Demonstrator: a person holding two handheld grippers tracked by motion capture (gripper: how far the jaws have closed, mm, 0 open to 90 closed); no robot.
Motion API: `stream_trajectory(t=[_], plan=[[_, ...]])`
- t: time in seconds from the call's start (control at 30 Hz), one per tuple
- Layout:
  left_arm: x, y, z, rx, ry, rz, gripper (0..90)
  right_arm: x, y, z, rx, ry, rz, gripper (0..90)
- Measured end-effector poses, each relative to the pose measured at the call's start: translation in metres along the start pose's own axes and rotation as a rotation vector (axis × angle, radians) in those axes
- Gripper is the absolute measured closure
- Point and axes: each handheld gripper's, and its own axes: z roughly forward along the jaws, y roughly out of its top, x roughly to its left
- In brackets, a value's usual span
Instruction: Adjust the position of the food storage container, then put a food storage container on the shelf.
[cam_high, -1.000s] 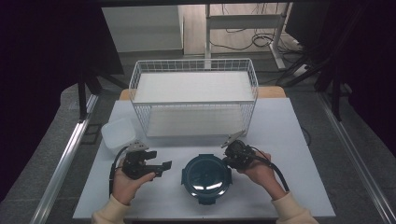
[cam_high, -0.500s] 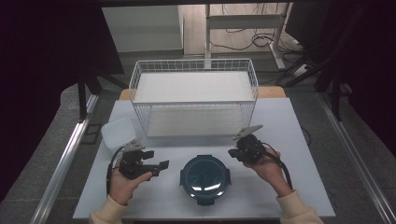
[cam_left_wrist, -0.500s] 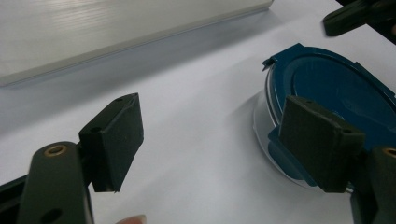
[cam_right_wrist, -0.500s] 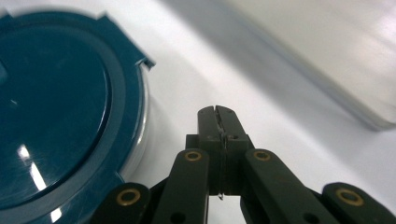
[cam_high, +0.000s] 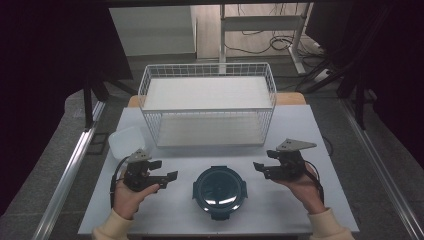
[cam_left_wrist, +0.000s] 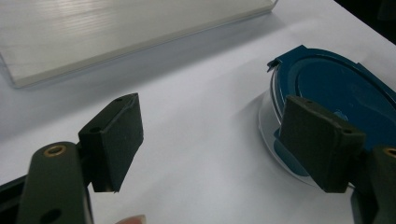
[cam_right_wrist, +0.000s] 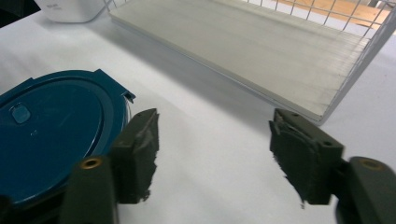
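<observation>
While both my jaws stand wide and empty, the right ones just opened, flanking the blue-lidded container (cam_high: 218, 190), I judge gripping its lid comes next.

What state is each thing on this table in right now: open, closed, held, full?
Round container: blue lid on, flat on the table, held by nothing.
Left hand-held gripper: jaws open, nothing between them.
Right hand-held gripper: jaws have just been opening, nothing between them.
Wire basket: upright, holds a white board.
White box: upright beside the basket, untouched.
</observation>
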Motion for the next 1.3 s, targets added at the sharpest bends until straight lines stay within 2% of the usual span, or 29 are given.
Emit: stream_trajectory(t=[0.27, 0.47, 0.67, 0.73, 0.83, 0.87, 0.93, 1.0, 1.03, 1.17, 1.23, 1.3], plan=[[-0.001, -0.003, -0.009, -0.012, 0.029, -0.009, 21.5, 0.002, -0.004, 0.005, 0.018, -0.016, -0.013, 26.6], [-0.009, 0.000, -0.004, -0.008, 0.015, 0.005, 21.3, 0.002, -0.009, 0.001, 0.026, -0.012, 0.002, 25.3], [-0.014, 0.000, -0.005, -0.037, 0.023, -0.048, 20.4, 0.003, -0.015, -0.004, 0.039, 0.002, 0.055, 22.8], [-0.016, -0.001, -0.003, -0.033, 0.003, -0.076, 20.4, 0.003, -0.017, -0.005, 0.042, 0.012, 0.072, 23.2], [-0.021, -0.001, 0.002, -0.023, -0.031, -0.108, 20.1, 0.003, -0.023, -0.005, 0.054, 0.051, 0.115, 24.7], [-0.024, -0.002, 0.001, -0.047, -0.036, -0.125, 21.6, 0.004, -0.026, -0.007, 0.057, 0.070, 0.144, 24.5], [-0.025, -0.001, 0.001, -0.050, -0.043, -0.128, 21.8, 0.004, -0.026, -0.008, 0.056, 0.078, 0.151, 24.4], [-0.027, 0.000, 0.004, -0.045, -0.069, -0.144, 21.8, 0.008, -0.028, -0.012, 0.053, 0.115, 0.180, 22.3], [-0.027, 0.000, 0.004, -0.045, -0.069, -0.144, 21.7, 0.008, -0.028, -0.012, 0.053, 0.115, 0.180, 22.3], [-0.028, -0.001, 0.013, -0.011, -0.139, -0.189, 21.2, 0.012, -0.029, -0.011, 0.055, 0.162, 0.227, 19.0], [-0.030, -0.003, 0.019, 0.012, -0.156, -0.203, 20.0, 0.016, -0.030, -0.006, 0.065, 0.200, 0.258, 17.4], [-0.032, -0.005, 0.025, 0.046, -0.190, -0.224, 18.5, 0.020, -0.030, 0.000, 0.079, 0.216, 0.275, 15.9]])
